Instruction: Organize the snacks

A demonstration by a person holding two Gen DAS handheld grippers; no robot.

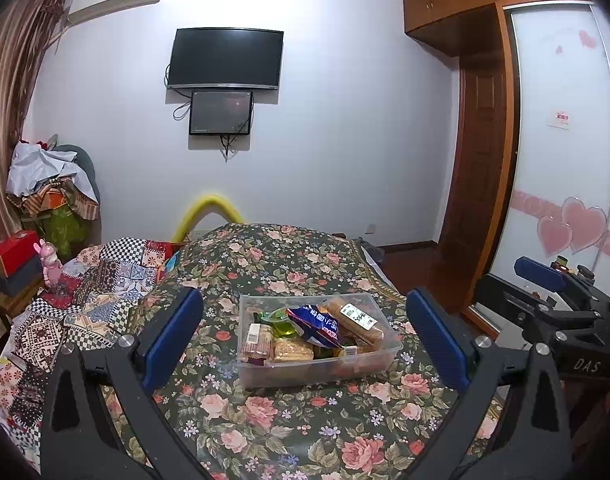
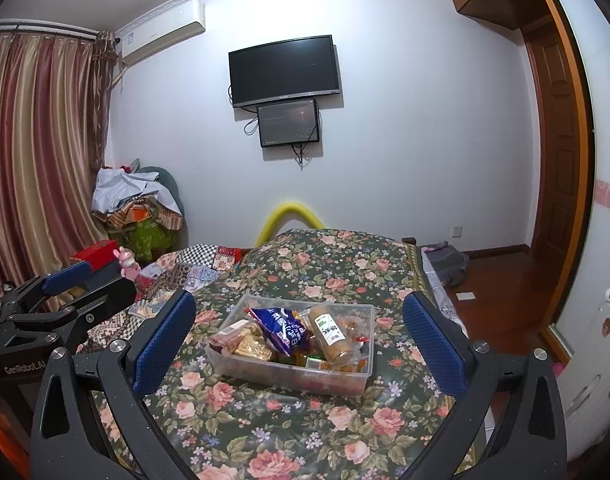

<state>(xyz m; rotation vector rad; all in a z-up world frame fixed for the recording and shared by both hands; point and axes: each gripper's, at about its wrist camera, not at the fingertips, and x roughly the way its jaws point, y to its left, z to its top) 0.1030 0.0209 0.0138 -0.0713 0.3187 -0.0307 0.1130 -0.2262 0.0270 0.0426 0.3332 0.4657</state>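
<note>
A clear plastic bin full of snacks sits on the floral bedcover. In it lie a blue snack bag, a tall cracker pack with a white label and small biscuit packs. My left gripper is open and empty, held back from the bin, its blue pads flanking it in view. My right gripper is open and empty in the same way. Each gripper also shows at the edge of the other's view.
The bed has a floral cover with a patchwork quilt on its left. Boxes and a pink toy stand at far left. A wardrobe and wooden floor lie right. A TV hangs on the wall.
</note>
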